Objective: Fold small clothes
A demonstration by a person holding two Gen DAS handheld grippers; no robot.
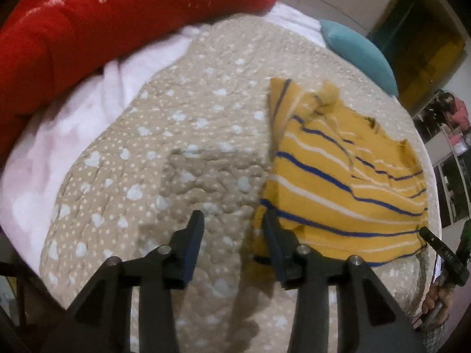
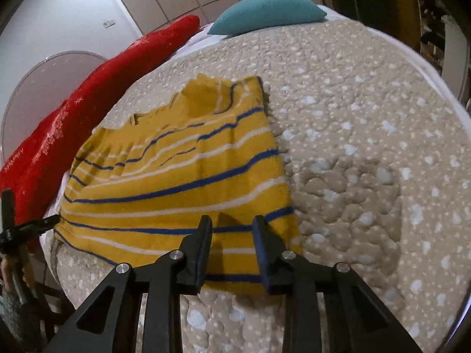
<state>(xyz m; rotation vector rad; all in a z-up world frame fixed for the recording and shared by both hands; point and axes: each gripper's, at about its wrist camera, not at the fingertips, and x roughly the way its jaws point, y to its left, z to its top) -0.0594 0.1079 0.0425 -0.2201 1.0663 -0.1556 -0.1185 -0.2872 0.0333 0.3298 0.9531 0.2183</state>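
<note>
A small yellow garment point(image 1: 338, 176) with blue and white stripes lies partly folded on the beige quilted bed cover point(image 1: 176, 135). In the left wrist view my left gripper point(image 1: 232, 220) is open and empty over the quilt, its right finger at the garment's near left corner. In the right wrist view the garment point(image 2: 176, 170) lies ahead, and my right gripper point(image 2: 232, 226) is open just above its near edge, holding nothing. The other gripper shows at the right edge of the left wrist view point(image 1: 441, 253).
A red blanket point(image 1: 88, 29) and white sheet point(image 1: 103, 111) lie along the far left. A teal pillow point(image 2: 268, 11) sits at the head of the bed. The bed edge point(image 1: 432, 206) runs just right of the garment, with shelves beyond.
</note>
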